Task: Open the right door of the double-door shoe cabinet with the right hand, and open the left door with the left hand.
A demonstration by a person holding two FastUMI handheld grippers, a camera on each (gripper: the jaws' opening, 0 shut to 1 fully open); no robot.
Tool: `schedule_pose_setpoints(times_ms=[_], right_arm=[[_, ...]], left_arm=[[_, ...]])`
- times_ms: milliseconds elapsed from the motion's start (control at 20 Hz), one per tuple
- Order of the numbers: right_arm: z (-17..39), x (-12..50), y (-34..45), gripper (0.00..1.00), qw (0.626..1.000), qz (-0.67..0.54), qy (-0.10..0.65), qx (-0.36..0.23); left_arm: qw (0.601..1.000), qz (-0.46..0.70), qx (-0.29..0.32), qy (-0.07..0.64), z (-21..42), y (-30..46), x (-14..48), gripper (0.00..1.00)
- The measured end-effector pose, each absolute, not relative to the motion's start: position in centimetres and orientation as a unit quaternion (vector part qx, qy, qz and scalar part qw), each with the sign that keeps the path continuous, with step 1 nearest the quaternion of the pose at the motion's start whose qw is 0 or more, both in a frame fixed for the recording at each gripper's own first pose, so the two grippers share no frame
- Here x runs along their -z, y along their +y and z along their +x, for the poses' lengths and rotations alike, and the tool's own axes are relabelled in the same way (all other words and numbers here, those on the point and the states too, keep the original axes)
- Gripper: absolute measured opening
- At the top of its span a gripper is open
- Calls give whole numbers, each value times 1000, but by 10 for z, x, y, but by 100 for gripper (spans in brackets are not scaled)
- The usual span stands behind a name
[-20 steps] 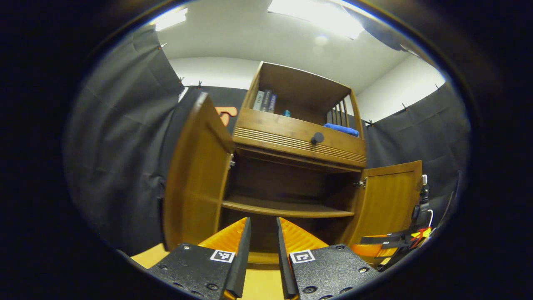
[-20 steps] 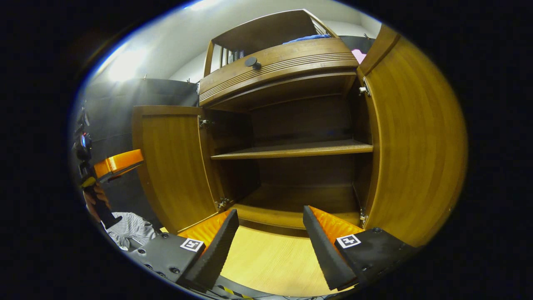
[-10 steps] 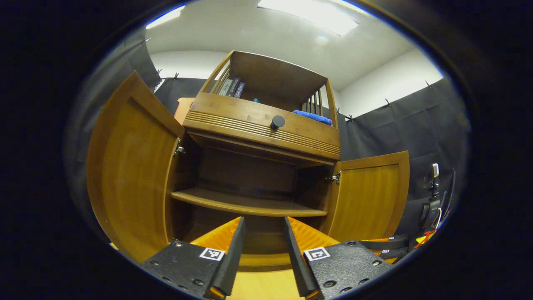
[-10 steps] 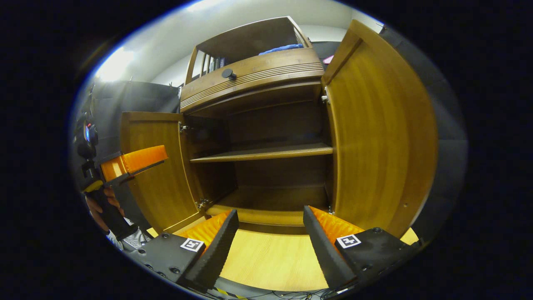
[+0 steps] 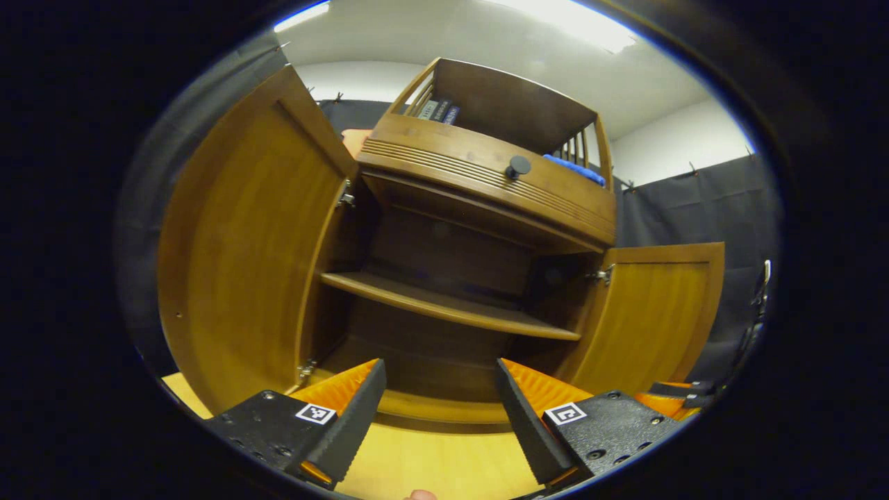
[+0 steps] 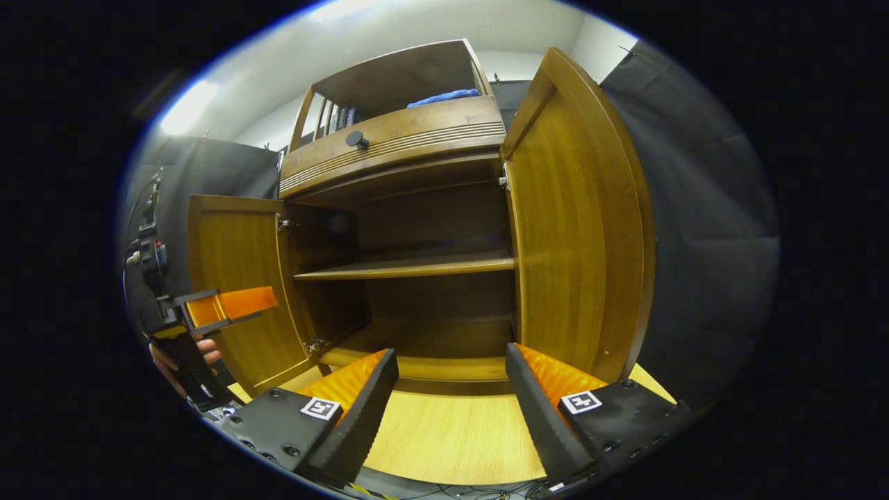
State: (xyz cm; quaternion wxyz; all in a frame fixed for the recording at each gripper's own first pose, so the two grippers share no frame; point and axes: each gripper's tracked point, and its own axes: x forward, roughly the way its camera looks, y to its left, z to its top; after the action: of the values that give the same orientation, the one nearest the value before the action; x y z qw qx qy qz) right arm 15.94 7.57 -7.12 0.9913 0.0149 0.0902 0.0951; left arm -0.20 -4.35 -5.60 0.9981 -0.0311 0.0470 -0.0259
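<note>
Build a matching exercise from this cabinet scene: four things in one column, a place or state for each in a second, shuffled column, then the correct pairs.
Things
1. left door
2. blue cloth
3. round black knob
4. left gripper

Places or states
A. on the drawer front above the open compartment
B. fingers apart, holding nothing
C. swung wide open on its hinges
D. lying in the top open compartment, at the right end

Pairs
1-C
2-D
3-A
4-B
</note>
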Motion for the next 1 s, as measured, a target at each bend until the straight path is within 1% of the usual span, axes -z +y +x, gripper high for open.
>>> schedule_pose_setpoints(times_ms=[100,150,200,250,350,400,450,500,550,600,700,750,800,1000], right_arm=[[159,73,77,100,990,10,92,-103],[159,74,78,100,990,8,93,-108],[160,74,80,94,989,7,94,-113],[160,75,81,94,988,8,96,-118],[157,76,85,98,987,9,99,-125],[157,76,86,100,987,10,100,-127],[157,76,87,100,987,9,100,-129],[156,77,87,94,986,8,101,-130],[156,77,86,94,986,8,102,-130],[154,74,87,100,986,8,103,-129],[153,74,88,100,987,13,102,-127],[153,74,88,94,987,15,102,-125],[153,74,88,100,987,17,101,-124],[153,73,85,100,988,16,100,-115]], left_arm=[[999,-21,3,47,-4,-31,58,90],[999,-23,-1,47,-7,-27,56,91],[999,-22,-5,46,-10,-23,56,91],[999,-18,-10,42,-12,-18,54,91],[999,-2,-16,37,-15,-12,55,91],[999,7,-19,35,-18,-9,54,94],[999,14,-20,34,-19,-8,53,94],[999,21,-18,34,-21,-10,53,91],[999,26,-13,35,-21,-12,54,91],[999,28,-9,35,-22,-14,53,92],[999,27,-2,34,-22,-17,51,91],[999,27,0,34,-22,-18,50,92],[999,27,2,32,-23,-19,50,92],[999,33,8,27,-26,-22,47,91]])
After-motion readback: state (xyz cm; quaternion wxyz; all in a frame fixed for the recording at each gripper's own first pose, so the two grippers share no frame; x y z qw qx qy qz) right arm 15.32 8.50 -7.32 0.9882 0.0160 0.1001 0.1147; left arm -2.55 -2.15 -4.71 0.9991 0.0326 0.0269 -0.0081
